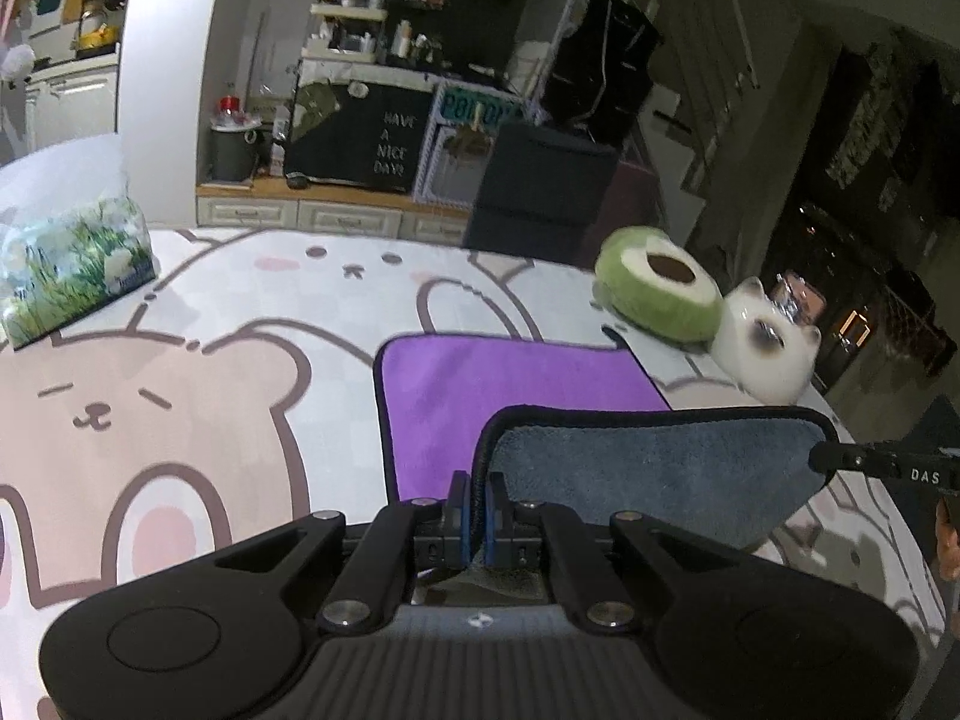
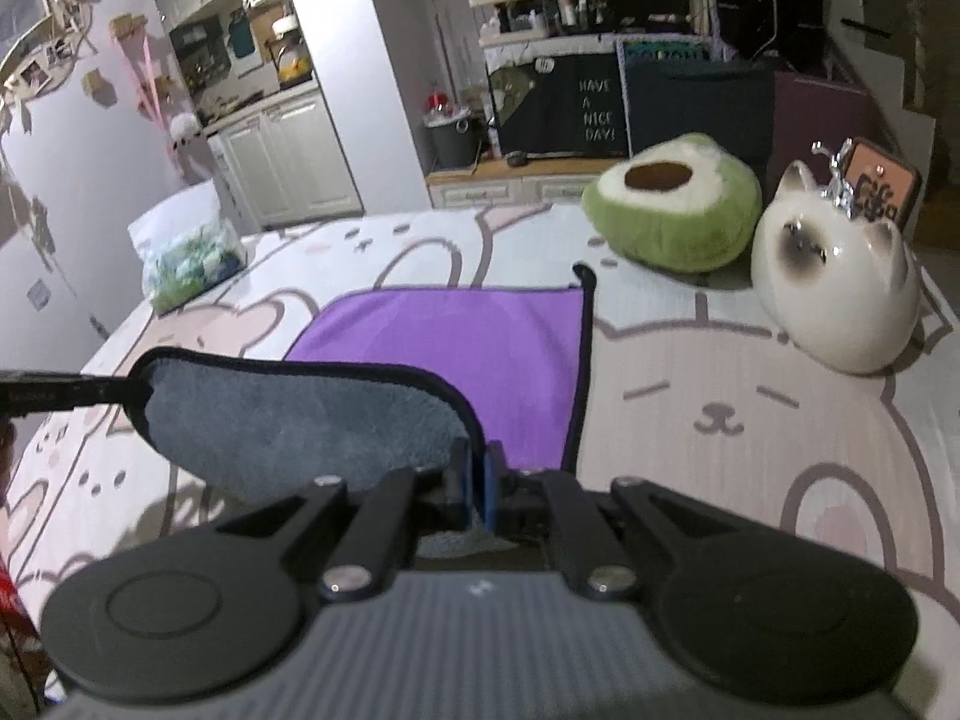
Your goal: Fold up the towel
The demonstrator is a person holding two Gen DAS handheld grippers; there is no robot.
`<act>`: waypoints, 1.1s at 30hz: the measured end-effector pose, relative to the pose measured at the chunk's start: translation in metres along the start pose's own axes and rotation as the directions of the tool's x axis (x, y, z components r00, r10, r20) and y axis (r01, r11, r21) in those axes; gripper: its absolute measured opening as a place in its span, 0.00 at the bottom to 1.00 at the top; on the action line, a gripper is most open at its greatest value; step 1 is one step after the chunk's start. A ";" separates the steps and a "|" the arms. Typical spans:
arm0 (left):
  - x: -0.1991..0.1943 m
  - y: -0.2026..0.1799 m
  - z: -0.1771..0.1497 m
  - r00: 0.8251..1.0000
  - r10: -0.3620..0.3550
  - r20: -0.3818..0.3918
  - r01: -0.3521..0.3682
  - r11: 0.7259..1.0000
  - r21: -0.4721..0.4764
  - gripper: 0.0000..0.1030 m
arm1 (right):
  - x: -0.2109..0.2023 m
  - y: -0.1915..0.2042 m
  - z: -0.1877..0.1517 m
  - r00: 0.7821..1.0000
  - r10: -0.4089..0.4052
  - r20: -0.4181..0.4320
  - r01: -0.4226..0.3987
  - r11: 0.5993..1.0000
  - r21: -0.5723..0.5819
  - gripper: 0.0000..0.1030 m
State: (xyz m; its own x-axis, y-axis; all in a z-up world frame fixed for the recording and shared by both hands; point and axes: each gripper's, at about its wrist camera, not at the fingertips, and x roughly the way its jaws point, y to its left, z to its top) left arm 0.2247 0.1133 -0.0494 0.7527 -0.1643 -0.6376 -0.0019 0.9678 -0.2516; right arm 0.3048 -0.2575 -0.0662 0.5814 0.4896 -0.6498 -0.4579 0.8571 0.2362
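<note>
A towel, purple on top (image 1: pixel 516 384) (image 2: pixel 468 342) and grey underneath, with a dark hem, lies on a table covered by a cartoon-bear cloth. Its near edge is lifted off the cloth, showing the grey underside (image 1: pixel 660 480) (image 2: pixel 300 420). My left gripper (image 1: pixel 477 501) is shut on the near left corner of the towel. My right gripper (image 2: pixel 478 480) is shut on the near right corner. Each gripper's dark tip shows in the other's view, the right gripper (image 1: pixel 834 457) at the far end of the lifted edge, the left gripper (image 2: pixel 120 387) likewise.
A green avocado plush (image 1: pixel 657 294) (image 2: pixel 672 210) and a white ceramic cat (image 1: pixel 762 354) (image 2: pixel 834 288) stand beyond the towel's right side. A tissue pack (image 1: pixel 72 264) (image 2: pixel 192 264) sits at the far left. Cabinets and shelves fill the background.
</note>
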 end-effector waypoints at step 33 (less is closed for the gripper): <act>0.114 0.031 0.060 0.994 0.071 0.086 -0.066 0.996 -0.064 0.04 | 0.098 -0.020 0.065 0.989 -0.128 0.078 0.126 0.992 0.029 0.04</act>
State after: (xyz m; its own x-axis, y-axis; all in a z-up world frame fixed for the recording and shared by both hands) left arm 0.3504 0.1361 -0.0864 0.8045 -0.0777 -0.5889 -0.0936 0.9624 -0.2549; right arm 0.4150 -0.2166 -0.0875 0.6860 0.3871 -0.6161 -0.3614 0.9162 0.1733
